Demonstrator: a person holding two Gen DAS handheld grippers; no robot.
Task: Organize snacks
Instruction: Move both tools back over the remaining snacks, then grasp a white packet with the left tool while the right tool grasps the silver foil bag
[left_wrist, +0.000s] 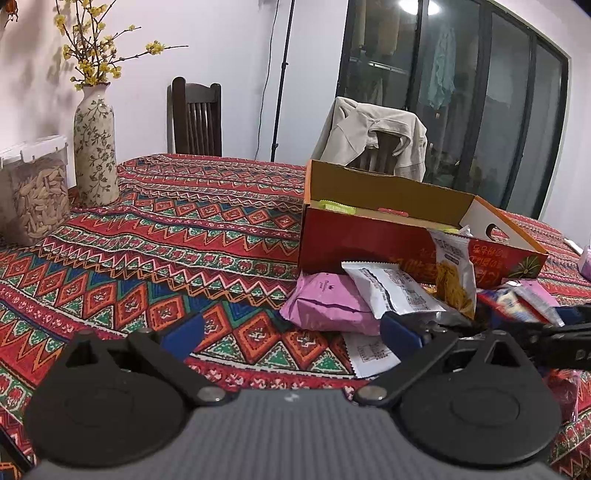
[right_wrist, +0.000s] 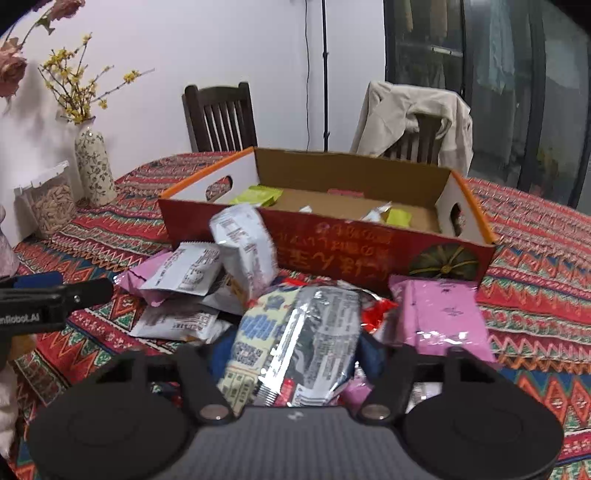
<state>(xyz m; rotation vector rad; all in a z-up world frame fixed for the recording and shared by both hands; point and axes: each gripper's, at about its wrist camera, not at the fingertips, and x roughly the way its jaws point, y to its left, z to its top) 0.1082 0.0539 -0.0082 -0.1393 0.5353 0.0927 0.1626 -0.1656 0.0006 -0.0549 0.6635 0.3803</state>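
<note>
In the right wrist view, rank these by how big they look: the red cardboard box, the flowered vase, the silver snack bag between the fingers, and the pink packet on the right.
Largest to smallest:
1. red cardboard box
2. silver snack bag, though inflated by nearness to the camera
3. pink packet
4. flowered vase, which sits much farther back

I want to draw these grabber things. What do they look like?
Each gripper is mostly black: the left gripper and right gripper both have two round black discs, slanted black arms with silver bolts, a ribbed grey middle, and blue fingertips. White lettering marks the side of one.
</note>
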